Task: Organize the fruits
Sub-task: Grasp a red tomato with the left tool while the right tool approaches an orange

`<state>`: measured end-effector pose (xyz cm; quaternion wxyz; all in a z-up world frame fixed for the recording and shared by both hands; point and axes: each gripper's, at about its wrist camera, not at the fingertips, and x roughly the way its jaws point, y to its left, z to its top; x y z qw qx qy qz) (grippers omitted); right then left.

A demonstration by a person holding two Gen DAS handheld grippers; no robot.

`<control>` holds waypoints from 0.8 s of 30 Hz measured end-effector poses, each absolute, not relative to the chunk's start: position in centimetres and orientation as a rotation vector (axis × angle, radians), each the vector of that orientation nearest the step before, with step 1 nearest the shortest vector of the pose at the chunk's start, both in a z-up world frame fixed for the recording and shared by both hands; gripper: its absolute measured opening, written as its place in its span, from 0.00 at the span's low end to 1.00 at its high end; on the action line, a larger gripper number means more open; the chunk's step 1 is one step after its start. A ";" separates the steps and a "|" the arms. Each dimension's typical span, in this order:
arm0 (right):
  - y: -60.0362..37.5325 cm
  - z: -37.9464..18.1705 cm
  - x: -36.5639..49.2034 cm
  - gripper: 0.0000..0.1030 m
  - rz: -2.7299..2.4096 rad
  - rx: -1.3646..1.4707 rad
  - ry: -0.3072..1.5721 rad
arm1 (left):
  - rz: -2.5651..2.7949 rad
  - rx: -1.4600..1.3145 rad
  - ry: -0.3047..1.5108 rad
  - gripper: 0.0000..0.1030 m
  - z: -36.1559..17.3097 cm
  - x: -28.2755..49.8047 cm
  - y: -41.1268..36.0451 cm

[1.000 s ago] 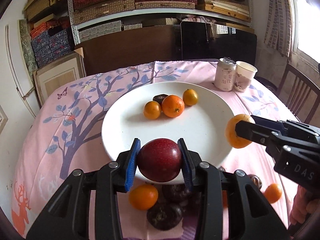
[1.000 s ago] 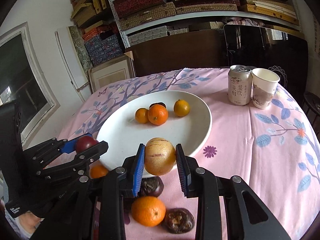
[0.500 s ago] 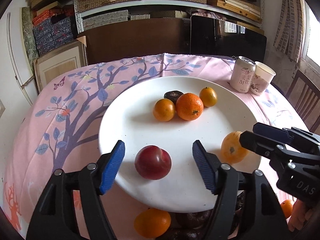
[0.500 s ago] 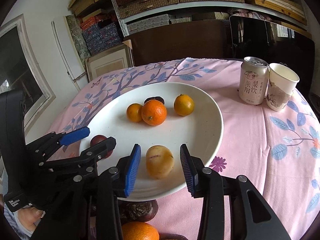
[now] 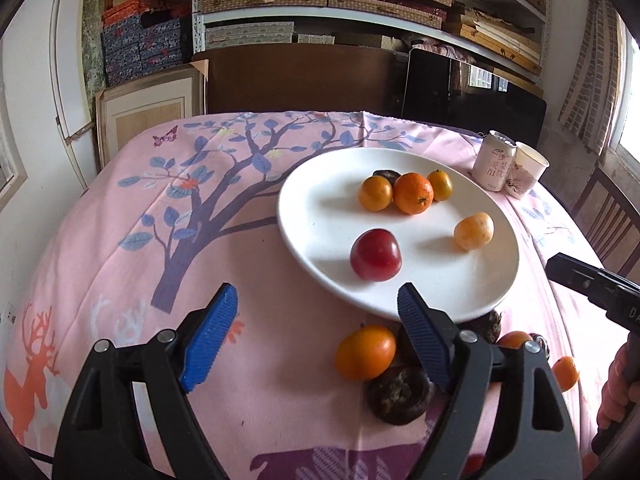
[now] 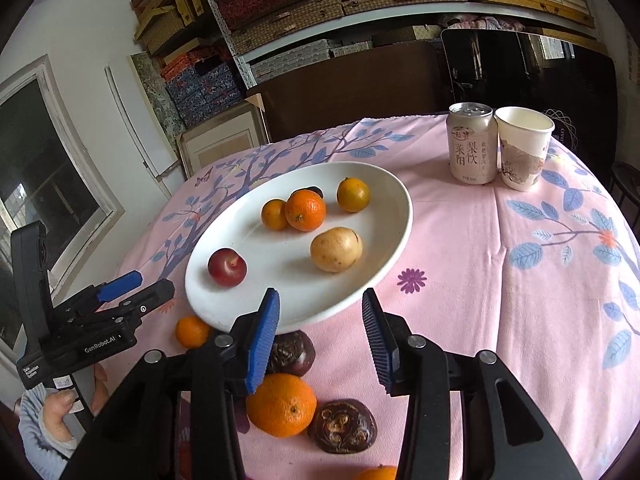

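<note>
Left gripper [image 5: 316, 310] wide; butterfly print [image 5: 165, 136] leftward.

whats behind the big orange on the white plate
Behind the large orange mandarin on the white plate sits a dark brown wrinkled fruit. Only its top edge shows; the mandarin covers the rest, so its full shape cannot be seen.

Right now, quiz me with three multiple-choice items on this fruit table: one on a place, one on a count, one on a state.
1. Where is the red plum?
A. on the white plate
B. on the cloth
C. in the left gripper

2. How many fruits lie on the plate?
A. three
B. six
C. nine

3. How does the right gripper stand?
A. shut on the yellow fruit
B. open, empty
C. shut on the can

Answers: 1 A, it rests on the plate; 2 B, three oranges, one dark fruit, plum, yellow fruit; 3 B, nothing lies between its pads.
</note>
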<state>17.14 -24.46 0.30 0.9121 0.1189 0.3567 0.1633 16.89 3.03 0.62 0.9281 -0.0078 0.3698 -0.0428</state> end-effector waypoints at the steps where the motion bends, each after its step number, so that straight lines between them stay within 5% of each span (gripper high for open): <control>1: -24.9 0.3 16.5 0.42 0.337 0.251 0.733 | -0.086 -0.029 0.766 0.78 0.3 16.4 3.5; 6: -27.1 -0.3 13.2 0.57 0.304 0.245 0.717 | -0.084 -0.051 0.792 0.78 -0.6 14.5 4.3; 24: -27.4 -3.9 7.9 0.63 0.266 0.164 0.785 | -0.284 0.252 0.723 0.88 -2.0 4.6 -4.4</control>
